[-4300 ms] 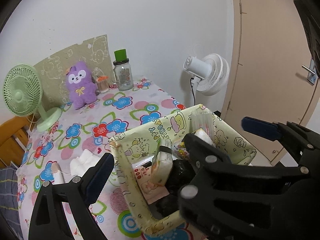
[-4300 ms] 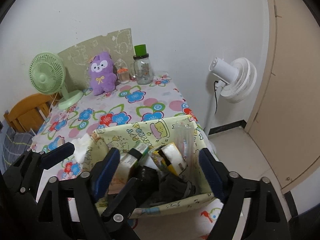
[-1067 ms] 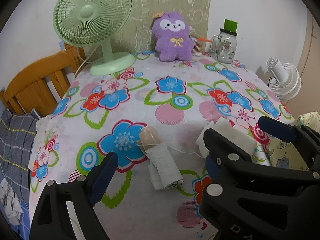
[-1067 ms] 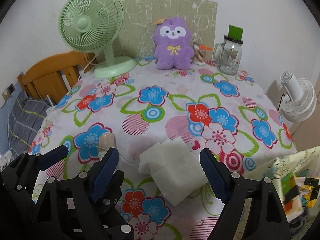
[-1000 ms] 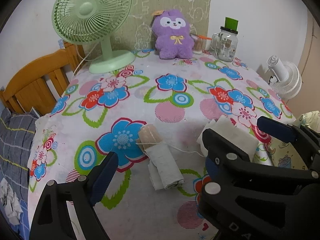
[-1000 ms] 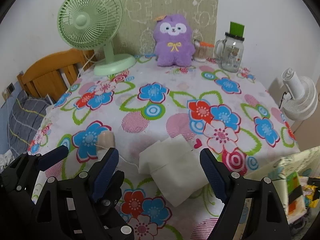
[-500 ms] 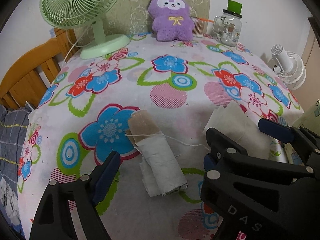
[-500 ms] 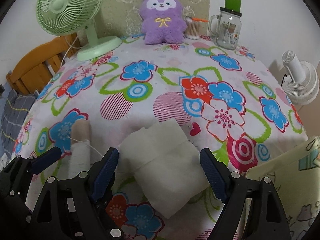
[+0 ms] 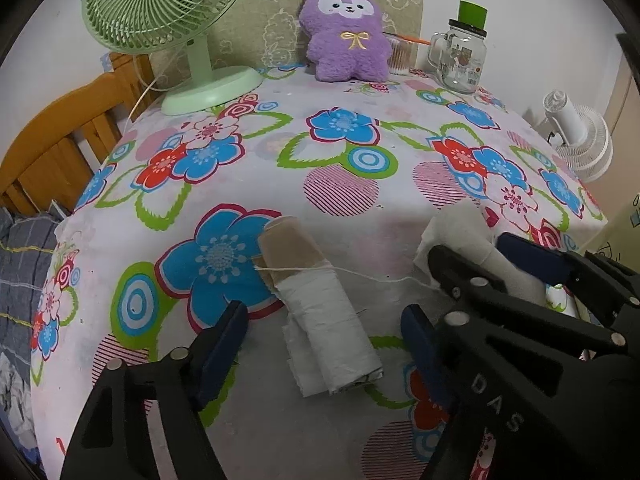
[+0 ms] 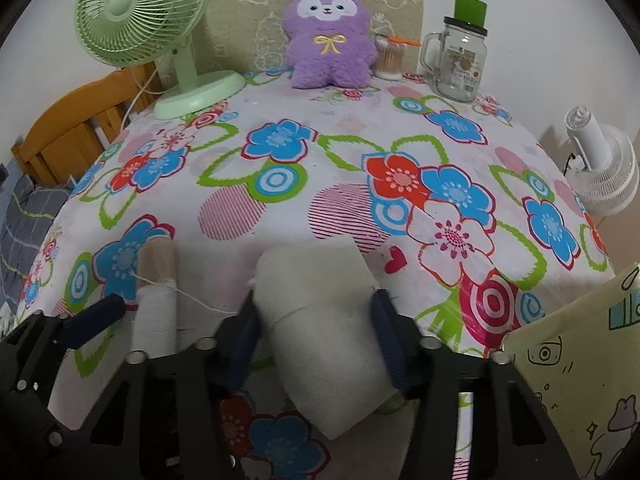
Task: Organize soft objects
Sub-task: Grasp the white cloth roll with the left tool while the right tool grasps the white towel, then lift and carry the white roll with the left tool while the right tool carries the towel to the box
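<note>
A rolled white cloth with a beige end and a loose string (image 9: 320,304) lies on the flowered tablecloth. My left gripper (image 9: 324,330) is open with one finger on each side of the roll, low over it. A folded white fleece cloth (image 10: 320,312) lies to its right. My right gripper (image 10: 314,326) has closed on this cloth, which bulges between the fingers. In the left wrist view the right gripper (image 9: 476,252) pinches the same cloth (image 9: 460,224). A purple plush toy (image 10: 326,36) sits at the back.
A green desk fan (image 10: 160,36) stands at back left, a glass jar with green lid (image 10: 460,60) and a cup of cotton swabs (image 10: 390,60) at back right. A yellow cartoon bin (image 10: 580,368) is at the right edge. A white fan (image 10: 604,168) stands beyond the table.
Both grippers came down and forward to the table. The right gripper closed on the folded white cloth and bunched it up. The left gripper now straddles the rolled cloth.
</note>
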